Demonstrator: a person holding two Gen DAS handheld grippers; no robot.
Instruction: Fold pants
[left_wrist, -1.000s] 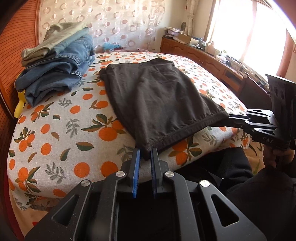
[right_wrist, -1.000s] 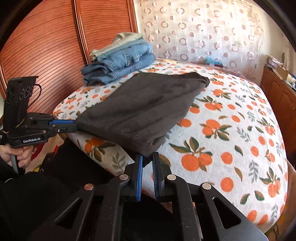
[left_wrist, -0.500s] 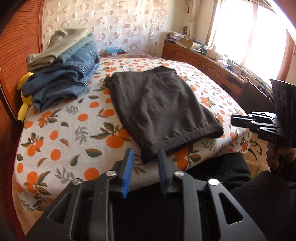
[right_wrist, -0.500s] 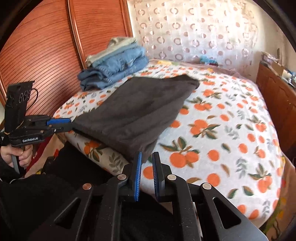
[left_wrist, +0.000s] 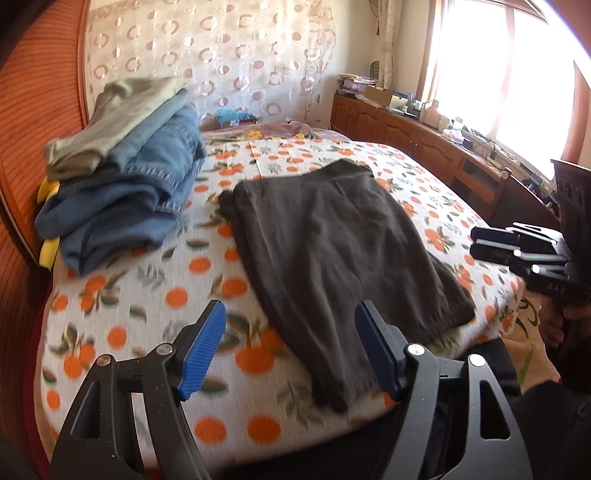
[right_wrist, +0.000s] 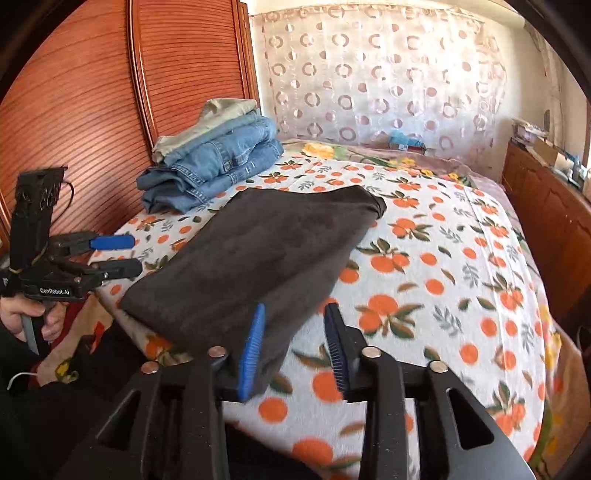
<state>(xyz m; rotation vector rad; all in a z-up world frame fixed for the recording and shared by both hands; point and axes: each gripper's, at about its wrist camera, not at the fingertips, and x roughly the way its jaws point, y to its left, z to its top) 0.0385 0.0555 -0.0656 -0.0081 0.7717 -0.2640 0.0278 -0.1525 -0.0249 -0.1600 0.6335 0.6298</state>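
The dark brown knitted pants (left_wrist: 332, 258) lie flat on the bed with the orange-fruit printed cover (left_wrist: 122, 295), already doubled lengthwise, their hemmed near end draped just over the bed's front edge. That overhang looks like the main risk — with nothing clamped, the soft fabric could creep further over the edge or lose its alignment if a finger brushes it on the way back in. A one-sided re-grip would probably skew the fold, since the two near corners sit unevenly: one hangs lower than the other. Pinching only the top layer would also pull the halves apart.

The left tongs (left_wrist: 291, 350) stand wide apart, blue pads either side of the lower corner of the pants but, as far as the blurred view shows, touching nothing. The right tongs (right_wrist: 295, 343) are also parted, less widely, and hold nothing — their left pad sits against or just in front of the hem; contact cannot be told. A stack of folded blue jeans and a pale green garment (right_wrist: 214, 162) lies well apart by the headboard.
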